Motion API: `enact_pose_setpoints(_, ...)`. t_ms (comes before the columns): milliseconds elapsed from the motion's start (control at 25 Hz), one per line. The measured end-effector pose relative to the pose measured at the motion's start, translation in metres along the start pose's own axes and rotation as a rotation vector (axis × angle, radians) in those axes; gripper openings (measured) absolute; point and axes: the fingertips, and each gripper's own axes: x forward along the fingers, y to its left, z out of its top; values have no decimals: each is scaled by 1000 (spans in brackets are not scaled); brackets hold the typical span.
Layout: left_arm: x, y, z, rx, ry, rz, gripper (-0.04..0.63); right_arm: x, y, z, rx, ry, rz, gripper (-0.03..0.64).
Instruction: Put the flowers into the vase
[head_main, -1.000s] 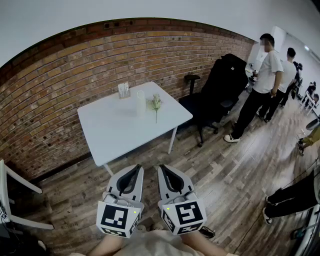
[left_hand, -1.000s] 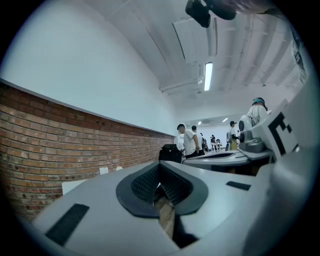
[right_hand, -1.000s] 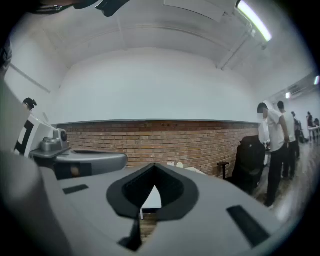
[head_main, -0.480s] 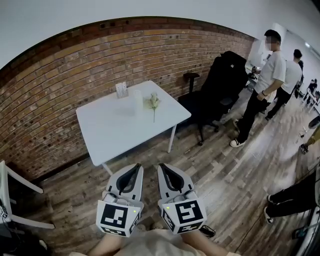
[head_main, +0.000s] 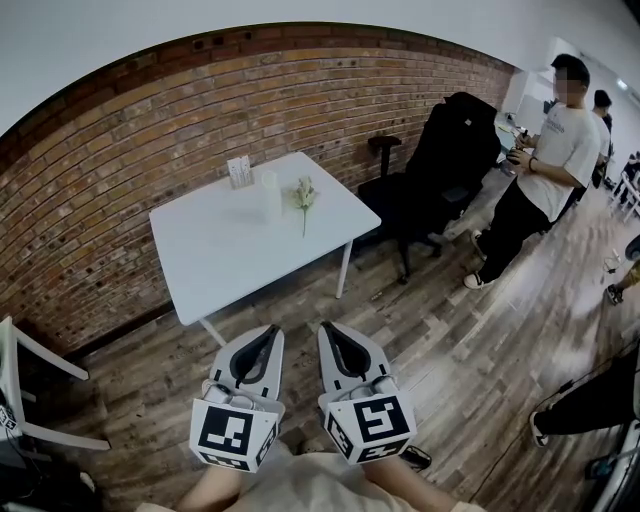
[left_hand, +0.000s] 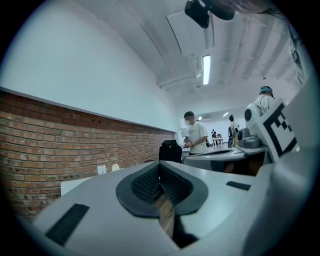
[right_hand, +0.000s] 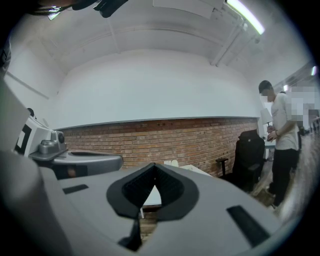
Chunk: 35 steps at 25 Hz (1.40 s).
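Note:
A pale flower (head_main: 304, 194) with a thin stem lies on the white table (head_main: 230, 260) near its far right side. Just left of the flower stands a white vase (head_main: 268, 195). Both grippers hang side by side over the wooden floor, well short of the table. My left gripper (head_main: 273, 329) is shut with nothing in it, and its jaws meet at the tips in the left gripper view (left_hand: 160, 165). My right gripper (head_main: 327, 327) is shut and empty too, as the right gripper view (right_hand: 154, 166) shows.
A small card holder (head_main: 239, 171) stands at the table's far edge by the brick wall (head_main: 120, 150). A black office chair (head_main: 445, 170) stands right of the table. People (head_main: 545, 160) stand at the right. A white chair frame (head_main: 30, 390) is at the left.
The whole view has drifted: the table and chair sit slightly higher and further left in the head view, and the person at right has stepped further right. Both grippers keep their pose, shut.

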Motion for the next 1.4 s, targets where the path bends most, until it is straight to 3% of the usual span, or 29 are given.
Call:
enact_pose_setpoints(320, 8, 5, -5, -4, 26, 20, 9, 5, -13, 0, 22, -2, 0, 5)
enact_pose_setpoints(760, 56, 32, -5, -29, -5, 8, 9, 48, -36, 5, -14, 3, -16, 5)
enact_pose_setpoints(1160, 146, 121, -20, -72, -2, 0, 9, 168, -52, 0, -32, 32, -5, 5)
enact_pose_setpoints(1400, 213, 170, -29, -91, 26, -40, 9, 241, -85, -6, 14, 58, -58, 5)
